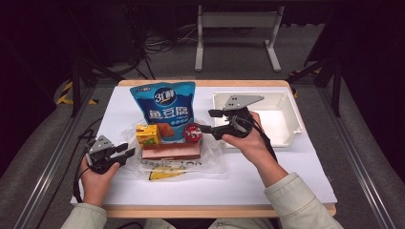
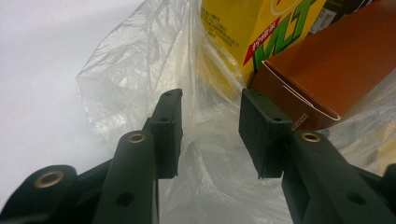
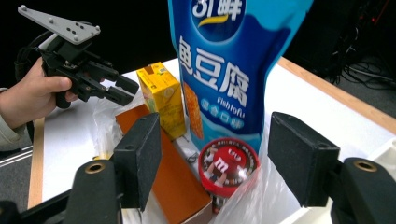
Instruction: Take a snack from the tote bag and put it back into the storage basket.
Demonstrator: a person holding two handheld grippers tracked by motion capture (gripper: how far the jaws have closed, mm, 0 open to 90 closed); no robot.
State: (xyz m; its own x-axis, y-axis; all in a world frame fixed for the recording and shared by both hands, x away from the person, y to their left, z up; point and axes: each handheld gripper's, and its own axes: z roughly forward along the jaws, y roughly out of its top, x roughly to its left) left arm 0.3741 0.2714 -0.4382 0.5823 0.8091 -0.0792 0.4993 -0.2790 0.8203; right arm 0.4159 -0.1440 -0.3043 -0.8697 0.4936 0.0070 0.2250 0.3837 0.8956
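A tall blue snack bag point(image 1: 162, 112) stands upright mid-table inside a clear plastic bag point(image 1: 210, 160). In front of it are a yellow drink carton point(image 1: 148, 134), a round red candy tub point(image 1: 193, 132) and a flat brown box point(image 1: 172, 152). My left gripper point(image 1: 128, 150) is at the plastic bag's left edge. In the left gripper view its jaws point(image 2: 210, 116) stand apart with loose plastic film point(image 2: 130, 70) between the pads, not pinched. My right gripper point(image 1: 206, 120) hovers right of the tub, open and empty. In the right gripper view the tub point(image 3: 229, 163) lies just ahead of its jaws point(image 3: 215, 123).
A white tray point(image 1: 296, 119) sits at the right, behind my right hand. A yellow packet point(image 1: 165, 174) lies under the plastic near the front. The items rest on a white sheet point(image 1: 267, 176) over a wooden table; dark floor and metal stands lie beyond.
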